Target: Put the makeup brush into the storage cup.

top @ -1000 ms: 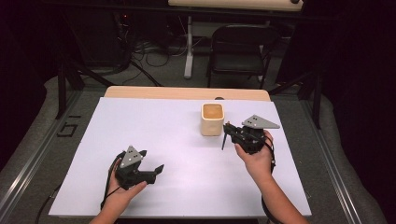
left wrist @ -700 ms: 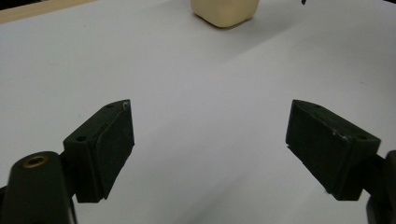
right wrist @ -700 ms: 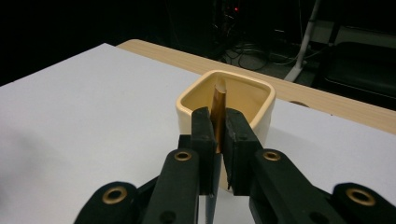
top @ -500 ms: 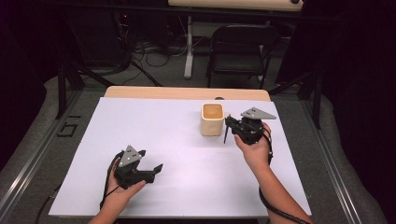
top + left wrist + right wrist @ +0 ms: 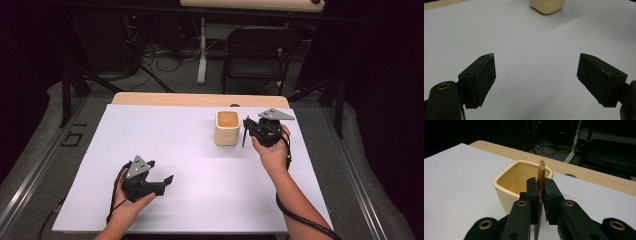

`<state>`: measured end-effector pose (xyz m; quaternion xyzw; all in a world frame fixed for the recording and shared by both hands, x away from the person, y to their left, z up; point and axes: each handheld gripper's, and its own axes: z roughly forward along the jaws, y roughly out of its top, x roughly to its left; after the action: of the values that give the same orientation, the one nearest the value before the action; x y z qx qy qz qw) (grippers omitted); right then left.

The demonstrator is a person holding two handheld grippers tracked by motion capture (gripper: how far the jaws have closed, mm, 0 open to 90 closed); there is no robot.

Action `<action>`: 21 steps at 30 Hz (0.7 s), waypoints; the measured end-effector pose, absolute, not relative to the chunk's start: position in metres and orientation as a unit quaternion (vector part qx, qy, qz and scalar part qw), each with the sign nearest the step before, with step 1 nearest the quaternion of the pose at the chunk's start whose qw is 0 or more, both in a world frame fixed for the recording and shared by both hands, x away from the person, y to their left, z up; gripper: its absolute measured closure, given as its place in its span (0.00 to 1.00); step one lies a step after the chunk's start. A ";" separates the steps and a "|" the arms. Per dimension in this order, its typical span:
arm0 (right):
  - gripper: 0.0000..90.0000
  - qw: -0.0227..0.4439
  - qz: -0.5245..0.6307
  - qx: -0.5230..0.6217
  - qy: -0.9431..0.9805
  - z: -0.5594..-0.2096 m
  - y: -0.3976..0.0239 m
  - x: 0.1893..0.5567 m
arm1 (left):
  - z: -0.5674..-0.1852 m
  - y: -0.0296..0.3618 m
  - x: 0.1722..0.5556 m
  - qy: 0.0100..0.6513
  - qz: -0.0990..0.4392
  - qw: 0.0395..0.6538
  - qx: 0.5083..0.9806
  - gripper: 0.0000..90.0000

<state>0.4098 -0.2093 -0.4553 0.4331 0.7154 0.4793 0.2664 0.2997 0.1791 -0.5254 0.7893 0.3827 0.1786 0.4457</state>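
Observation:
A cream square cup point(image 5: 227, 128) stands on the white table top point(image 5: 200, 165) at the far right; it is also at the top of the left gripper view point(image 5: 546, 6). My right gripper point(image 5: 248, 126) is just right of the cup, shut on a thin stick point(image 5: 243, 138) that hangs down toward the table. In the right gripper view the stick's golden upper end point(image 5: 541, 173) rises between the closed jaws of the right gripper point(image 5: 540, 183), in front of the cup point(image 5: 511, 186). My left gripper point(image 5: 161, 171) rests near the front left, open and empty point(image 5: 536, 75).
A wooden table edge point(image 5: 200, 99) runs along the far side of the white surface. Beyond it stand a black chair point(image 5: 255, 55), cables on the floor and dark stands. A metal rail point(image 5: 30, 175) lies left of the table.
My right hand has carried the stick away from the person, up alongside the cup's right side. The left hand and the cup have not moved.

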 end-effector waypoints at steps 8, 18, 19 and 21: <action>0.93 0.276 0.466 0.449 0.711 -0.459 -0.211 0.423 | -0.526 0.180 0.301 0.384 0.176 0.444 0.790 0.18; 0.93 0.278 0.460 0.459 0.707 -0.460 -0.212 0.430 | -0.526 0.180 0.300 0.385 0.176 0.446 0.788 0.18; 0.93 0.278 0.460 0.458 0.708 -0.460 -0.212 0.430 | -0.526 0.180 0.301 0.385 0.176 0.446 0.788 0.18; 0.93 0.280 0.459 0.458 0.708 -0.458 -0.212 0.430 | -0.526 0.180 0.301 0.385 0.176 0.446 0.789 0.18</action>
<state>0.4302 -0.2120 -0.4584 0.4580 0.7078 0.4595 0.2795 0.3008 0.1803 -0.5259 0.7888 0.3848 0.1762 0.4458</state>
